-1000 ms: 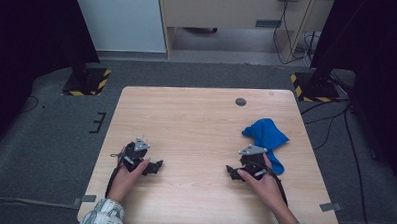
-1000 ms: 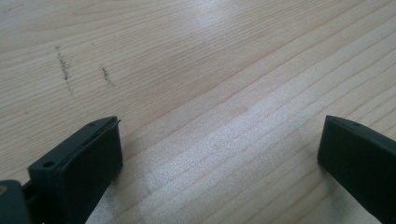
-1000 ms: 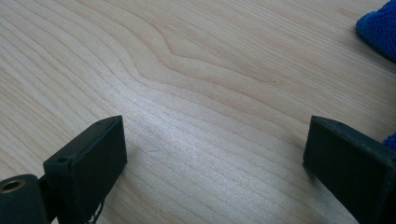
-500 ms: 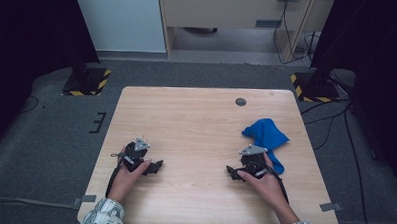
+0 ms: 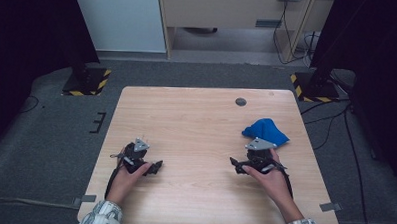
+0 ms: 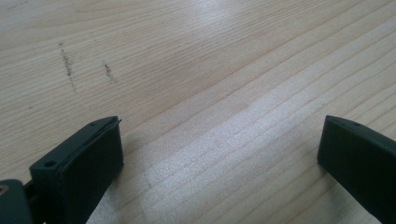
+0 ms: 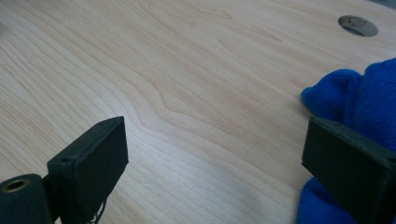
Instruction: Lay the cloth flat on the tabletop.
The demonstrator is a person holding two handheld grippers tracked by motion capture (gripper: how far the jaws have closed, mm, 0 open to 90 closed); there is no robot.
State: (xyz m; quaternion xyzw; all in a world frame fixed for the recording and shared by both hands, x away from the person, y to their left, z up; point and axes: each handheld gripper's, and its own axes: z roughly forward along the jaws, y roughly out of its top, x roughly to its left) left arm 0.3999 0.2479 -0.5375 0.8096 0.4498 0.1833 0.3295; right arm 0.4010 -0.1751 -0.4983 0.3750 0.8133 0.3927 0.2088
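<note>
A crumpled blue cloth [image 5: 266,130] lies near the right edge of the wooden tabletop [image 5: 201,122], just behind the right gripper [image 5: 238,166]. That gripper rests low over the wood with its fingers [image 7: 93,163] spread wide, the cloth beside one of them. The left gripper [image 5: 154,166] sits near the front left corner, its fingers [image 6: 84,163] also spread, holding nothing.

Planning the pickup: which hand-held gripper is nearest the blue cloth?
The right hand-held gripper: the blue cloth lies just beyond it, while the left hand-held gripper sits across the table.
</note>
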